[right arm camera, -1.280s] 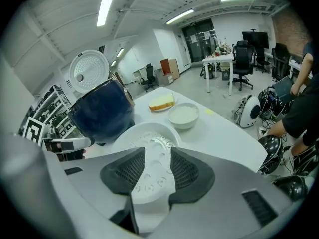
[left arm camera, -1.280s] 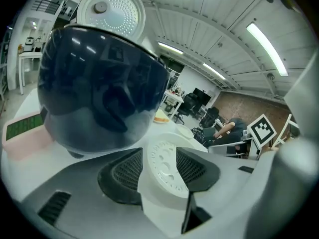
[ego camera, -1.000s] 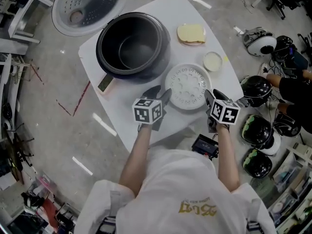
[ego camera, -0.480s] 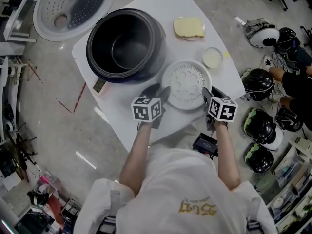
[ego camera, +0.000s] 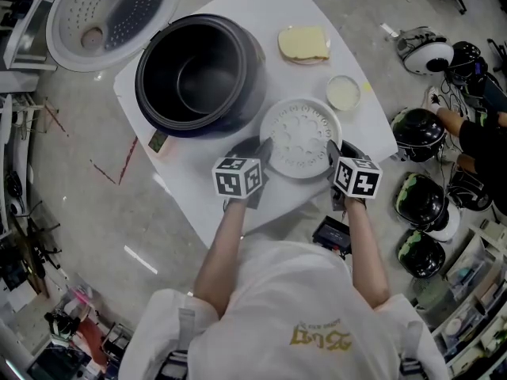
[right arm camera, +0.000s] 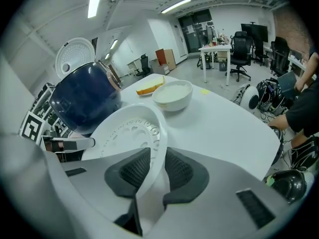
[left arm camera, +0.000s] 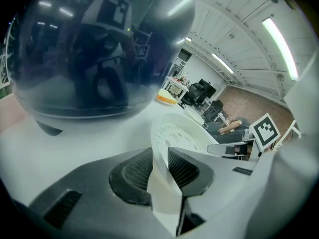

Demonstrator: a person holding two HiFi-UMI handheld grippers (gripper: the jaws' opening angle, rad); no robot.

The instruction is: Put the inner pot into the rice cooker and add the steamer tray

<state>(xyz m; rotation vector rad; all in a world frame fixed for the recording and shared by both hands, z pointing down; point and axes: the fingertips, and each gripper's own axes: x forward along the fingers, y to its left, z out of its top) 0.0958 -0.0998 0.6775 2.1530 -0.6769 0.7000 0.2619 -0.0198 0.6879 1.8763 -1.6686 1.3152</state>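
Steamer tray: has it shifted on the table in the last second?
No. The steamer tray keeps its gap to the small bowl and rice cooker; only the view shifted.

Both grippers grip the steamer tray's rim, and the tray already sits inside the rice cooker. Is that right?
Not quite. The head view shows the steamer tray on the white table beside the rice cooker, not inside it. The rest holds: the left gripper and right gripper have just closed their jaws on its rim.
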